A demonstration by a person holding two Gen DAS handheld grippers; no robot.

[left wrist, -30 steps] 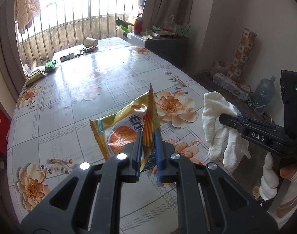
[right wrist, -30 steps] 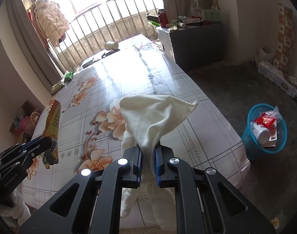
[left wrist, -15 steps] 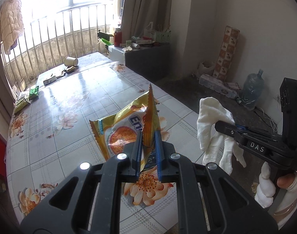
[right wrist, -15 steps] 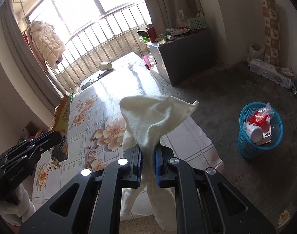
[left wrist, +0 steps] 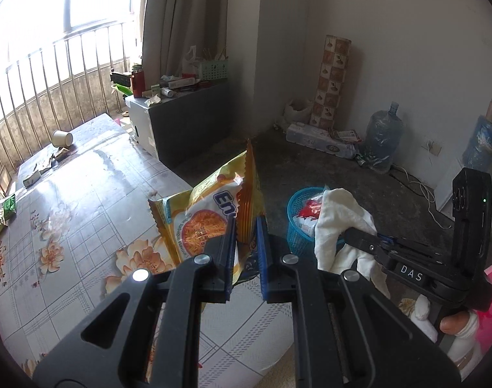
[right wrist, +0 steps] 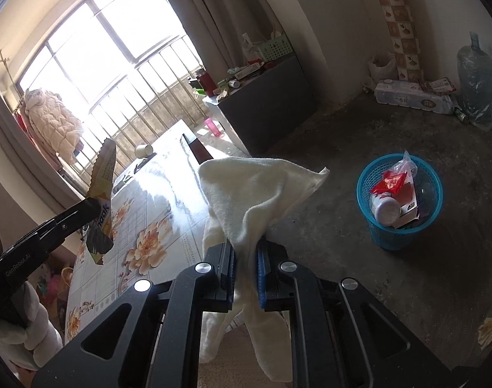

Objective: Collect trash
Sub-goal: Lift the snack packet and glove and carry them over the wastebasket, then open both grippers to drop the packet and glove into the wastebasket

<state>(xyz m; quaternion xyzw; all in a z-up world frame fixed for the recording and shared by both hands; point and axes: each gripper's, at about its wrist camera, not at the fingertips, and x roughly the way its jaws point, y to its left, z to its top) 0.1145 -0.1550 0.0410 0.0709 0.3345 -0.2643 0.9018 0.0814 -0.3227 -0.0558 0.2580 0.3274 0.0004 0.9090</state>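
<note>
My left gripper (left wrist: 245,223) is shut on a yellow noodle packet (left wrist: 210,223), held up over the table's near right edge. In the right wrist view the same packet (right wrist: 102,174) shows edge-on in the left gripper (right wrist: 93,205) at the left. A white cloth (right wrist: 255,194) hangs from my right gripper (right wrist: 246,245), which is shut on it; the cloth (left wrist: 339,223) also appears at the right of the left wrist view. A blue bin (right wrist: 399,207) with trash in it stands on the floor to the right, and the cloth partly hides the bin (left wrist: 297,213) in the left wrist view.
The floral table (left wrist: 84,213) carries a paper cup (left wrist: 62,138) and several wrappers (left wrist: 1,218) at its far end. A dark cabinet (left wrist: 184,129) stands by the window. Water bottles (left wrist: 380,142), a patterned roll (left wrist: 331,80) and a long pack (left wrist: 320,140) line the wall.
Both grippers have swung right, away from the table and toward the floor, each keeping its hold. The blue bin has come into the left wrist view.
</note>
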